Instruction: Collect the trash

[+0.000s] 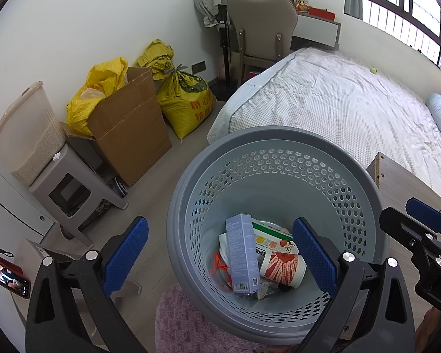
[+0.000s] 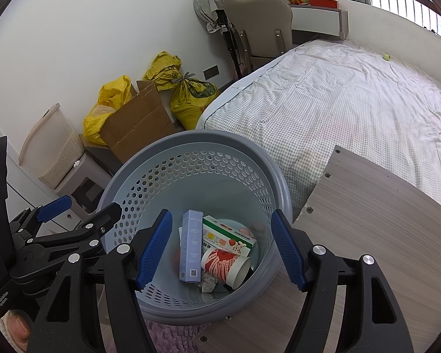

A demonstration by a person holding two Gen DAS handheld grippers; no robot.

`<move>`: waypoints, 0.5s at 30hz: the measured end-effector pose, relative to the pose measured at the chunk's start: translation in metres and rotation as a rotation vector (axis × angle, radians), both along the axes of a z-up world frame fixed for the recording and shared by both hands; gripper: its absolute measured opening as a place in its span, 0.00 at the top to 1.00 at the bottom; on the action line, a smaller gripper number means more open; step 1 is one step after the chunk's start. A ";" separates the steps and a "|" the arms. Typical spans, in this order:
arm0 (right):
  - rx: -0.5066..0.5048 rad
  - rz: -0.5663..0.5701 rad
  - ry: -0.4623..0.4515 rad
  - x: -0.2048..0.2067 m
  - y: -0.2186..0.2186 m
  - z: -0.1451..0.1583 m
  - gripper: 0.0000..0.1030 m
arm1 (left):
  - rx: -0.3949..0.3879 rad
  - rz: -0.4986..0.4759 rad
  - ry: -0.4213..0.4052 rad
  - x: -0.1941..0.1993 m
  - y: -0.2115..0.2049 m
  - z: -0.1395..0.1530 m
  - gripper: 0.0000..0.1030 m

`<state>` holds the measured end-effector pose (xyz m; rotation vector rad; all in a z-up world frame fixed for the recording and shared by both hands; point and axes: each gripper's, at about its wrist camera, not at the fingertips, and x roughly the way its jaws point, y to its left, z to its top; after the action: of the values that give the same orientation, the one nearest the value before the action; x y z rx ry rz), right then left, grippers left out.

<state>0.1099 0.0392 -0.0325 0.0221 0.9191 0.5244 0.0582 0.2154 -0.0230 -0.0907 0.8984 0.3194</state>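
A grey perforated basket (image 1: 279, 136) (image 2: 197, 138) stands on the floor between a bed and a wooden board. In it lie a pale blue box (image 1: 242, 253) (image 2: 191, 247), a red and white paper cup (image 1: 282, 267) (image 2: 226, 267), a green and white carton (image 1: 275, 239) (image 2: 229, 232) and some crumpled scraps. My left gripper (image 1: 220, 257) (image 2: 82, 209) is open, one blue pad outside the basket's left wall and one above its inside. My right gripper (image 2: 222, 250) (image 1: 408, 217) hangs open over the basket mouth. Nothing is held in either.
A bed (image 1: 338, 103) with a checked sheet fills the right. A wooden board (image 2: 382, 220) lies beside the basket. Cardboard box (image 1: 129, 129), yellow sacks (image 1: 188, 100), a rice container on a stool (image 1: 29, 135) and a chair (image 1: 261, 26) line the wall. A pink rug (image 1: 185, 323) lies near.
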 end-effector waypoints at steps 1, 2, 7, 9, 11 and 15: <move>0.000 0.000 0.000 0.000 0.000 0.000 0.35 | 0.000 0.000 0.000 0.000 0.000 0.000 0.06; 0.000 0.000 0.001 0.000 0.000 0.000 0.35 | 0.000 0.000 0.000 0.000 0.000 0.000 0.06; 0.000 0.000 0.000 0.000 0.000 0.000 0.35 | 0.001 0.000 0.001 0.000 0.000 0.000 0.06; -0.001 0.000 0.000 0.000 0.000 0.000 0.35 | 0.003 0.003 0.001 0.000 0.000 0.000 0.06; 0.000 0.000 0.000 0.000 0.000 0.000 0.35 | 0.002 0.003 0.001 0.000 0.000 0.000 0.06; -0.002 0.001 0.000 0.000 0.000 0.000 0.35 | 0.005 0.005 0.007 0.000 -0.001 -0.001 0.06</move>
<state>0.1095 0.0396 -0.0326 0.0202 0.9199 0.5245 0.0580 0.2143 -0.0241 -0.0876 0.9043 0.3264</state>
